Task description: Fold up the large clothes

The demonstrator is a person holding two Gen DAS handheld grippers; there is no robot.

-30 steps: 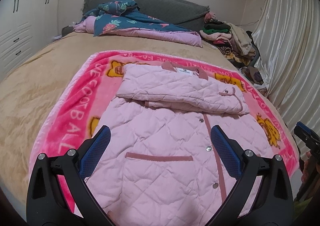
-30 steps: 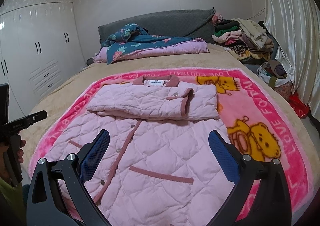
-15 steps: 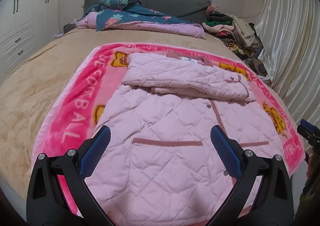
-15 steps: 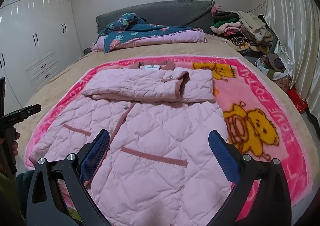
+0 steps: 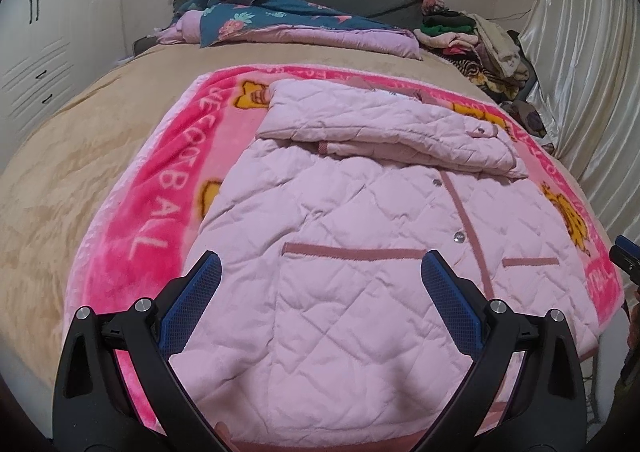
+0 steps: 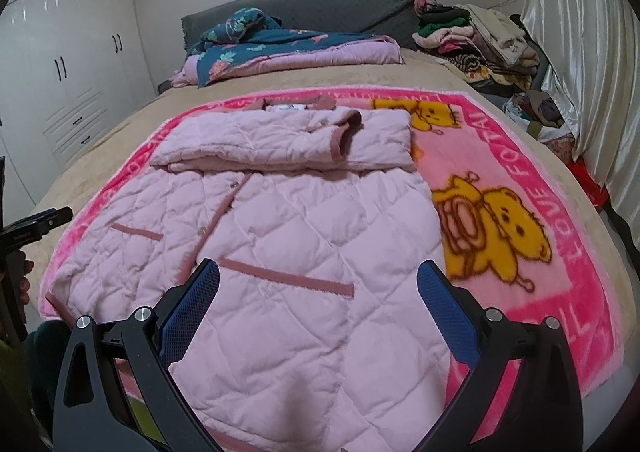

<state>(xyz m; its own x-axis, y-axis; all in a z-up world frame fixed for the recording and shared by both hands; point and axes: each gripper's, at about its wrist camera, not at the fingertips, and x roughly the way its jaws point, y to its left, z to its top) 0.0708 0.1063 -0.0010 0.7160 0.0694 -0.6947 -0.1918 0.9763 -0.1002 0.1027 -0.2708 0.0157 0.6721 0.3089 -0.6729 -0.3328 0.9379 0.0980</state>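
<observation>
Quilted pink jacket (image 5: 340, 236): lies front-up on a pink bear-print blanket (image 6: 520, 179), which covers the near part of a tan bed (image 5: 80, 139). Collar at the far end, hem at the near edge. Both sleeves (image 6: 280, 139) are folded across the chest, forming a band over the upper body; a judgement: the sleeve folds are done and the lengthwise fold, hem toward collar, is what remains. The blanket appears to serve as a flat working surface, keeping the jacket square and away from the other bedding.

Left tongs (image 5: 320, 276): spread wide, holding nothing, hovering above the hem on the left half, over the left pocket trim (image 5: 352, 252).

Right tongs (image 6: 318, 278): spread wide, holding nothing, above the hem on the right half, over the right pocket trim (image 6: 288, 278). Both sit side by side along the near edge, probably so each can take one hem corner and lift evenly.

Other items: floral quilt (image 6: 288, 43) at the far headboard (image 6: 320, 5); heap of mixed clothes (image 6: 480, 39) far right; white wardrobe (image 6: 72, 63) left; curtain (image 6: 580, 51) right.

Risk, as a judgement: the padded fabric is thick and slippery, so a shallow pinch may slip.
</observation>
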